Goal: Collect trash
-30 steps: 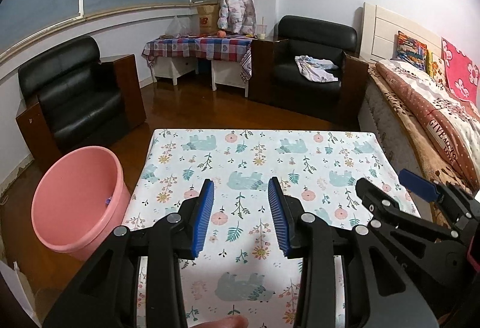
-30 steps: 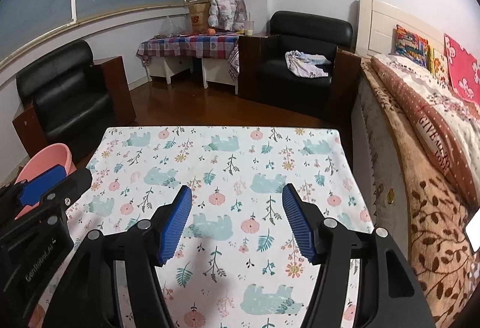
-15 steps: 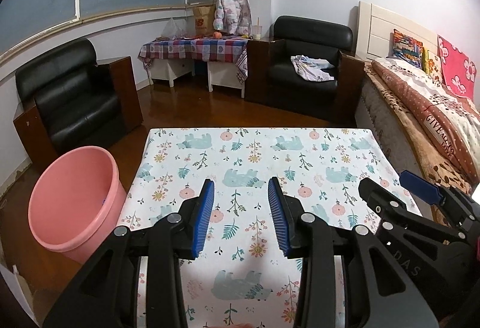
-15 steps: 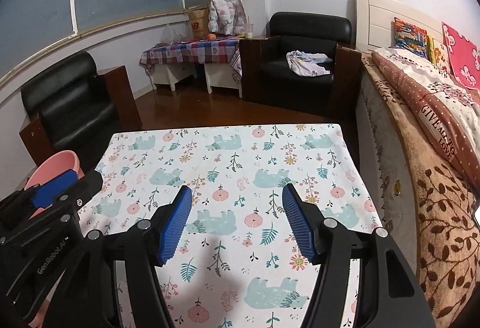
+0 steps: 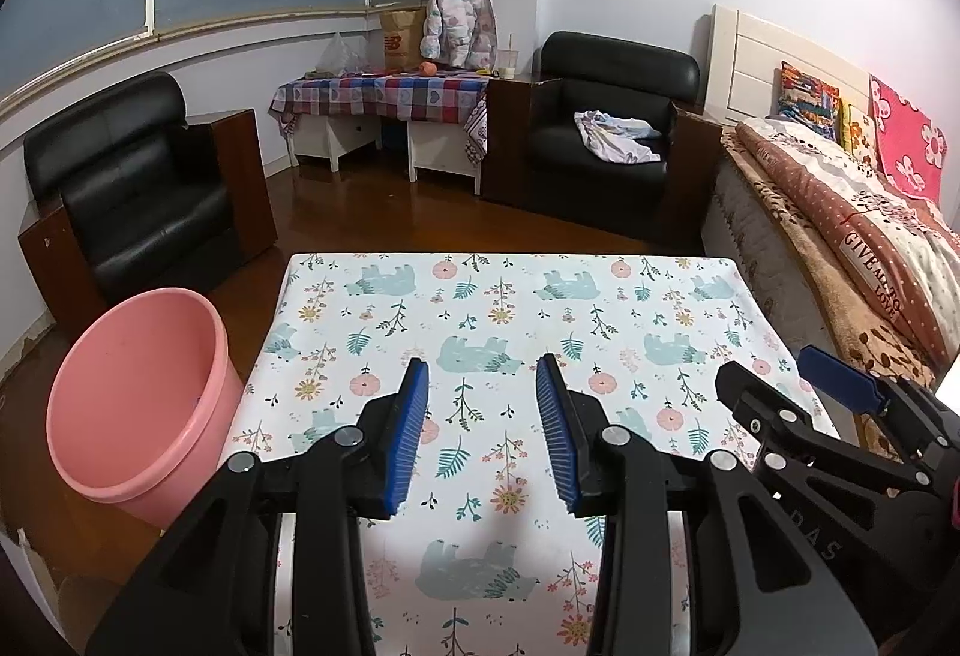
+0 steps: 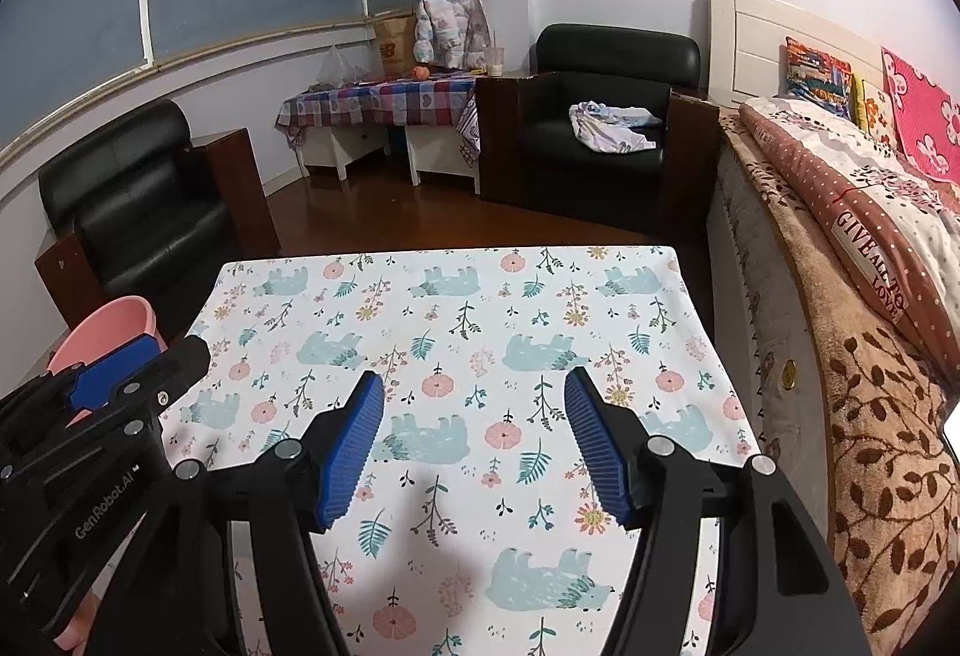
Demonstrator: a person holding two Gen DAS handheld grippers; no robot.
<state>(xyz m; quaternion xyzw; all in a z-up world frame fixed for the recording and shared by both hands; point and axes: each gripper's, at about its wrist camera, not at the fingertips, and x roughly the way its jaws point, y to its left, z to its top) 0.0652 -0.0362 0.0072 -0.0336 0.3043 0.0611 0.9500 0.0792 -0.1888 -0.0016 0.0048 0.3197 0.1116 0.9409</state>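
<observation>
A pink bucket (image 5: 135,398) stands on the floor at the table's left side; its rim also shows in the right wrist view (image 6: 114,323). My left gripper (image 5: 482,374) is open and empty above the table (image 5: 510,296) with the floral bear cloth. My right gripper (image 6: 474,386) is open and empty above the same table (image 6: 456,308). Each gripper shows at the edge of the other's view. No trash shows on the tabletop. I cannot make out what lies inside the bucket.
A bed (image 5: 840,212) runs along the table's right side. Two black armchairs (image 5: 138,188) (image 5: 606,134) and a checked side table (image 5: 384,92) stand across the wooden floor (image 5: 384,212) beyond the table.
Both views have pulled back and tilted up slightly, so the table's far edge sits lower in frame. Both grippers stay open and empty.
</observation>
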